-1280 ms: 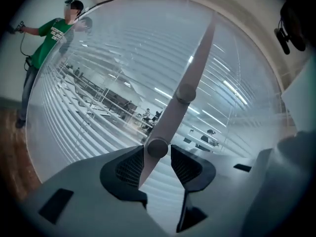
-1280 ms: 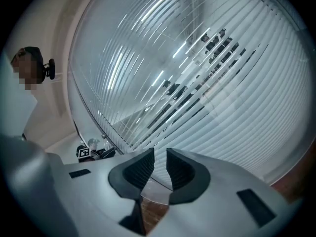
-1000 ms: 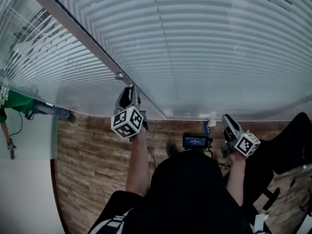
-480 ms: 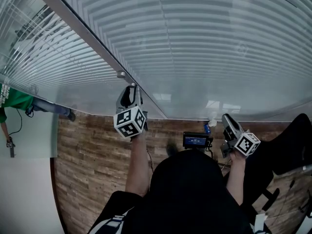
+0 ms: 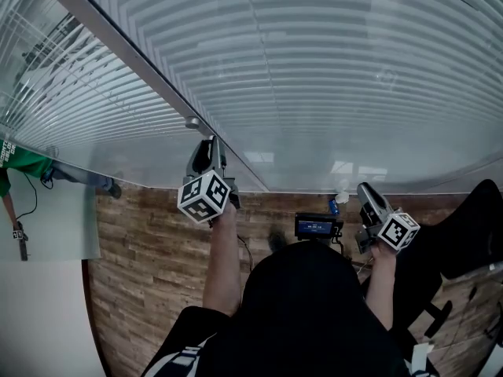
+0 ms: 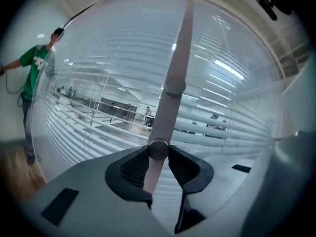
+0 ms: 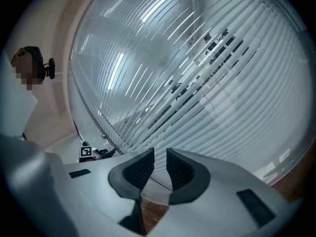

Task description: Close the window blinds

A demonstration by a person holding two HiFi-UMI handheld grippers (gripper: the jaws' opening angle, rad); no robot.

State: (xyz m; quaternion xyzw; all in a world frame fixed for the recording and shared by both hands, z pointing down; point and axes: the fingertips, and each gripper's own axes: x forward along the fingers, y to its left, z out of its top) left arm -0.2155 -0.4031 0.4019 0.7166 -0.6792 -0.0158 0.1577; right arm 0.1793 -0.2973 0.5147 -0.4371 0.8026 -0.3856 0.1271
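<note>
Left gripper [image 6: 158,153] [image 5: 211,149]: jaws closed on a small round knob [image 6: 158,149] set on the upright frame post [image 6: 176,58] [image 5: 126,49] between two glass panels; a second knob [image 6: 174,85] [image 5: 192,122] sits farther up the post. Right gripper [image 7: 160,164] [image 5: 364,192]: jaws narrowly apart with nothing between them, held off to the right near the glass. Window blinds [image 5: 330,77] [image 7: 222,83] [image 6: 94,127]: lowered behind both panels, the slats to the left of the post tilted so that the room beyond shows through.

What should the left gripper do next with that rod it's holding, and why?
Probably roll the left gripper to twist the wand: its jaws are clamped on the wand, and the slats leave gaps that show the room beyond.
</note>
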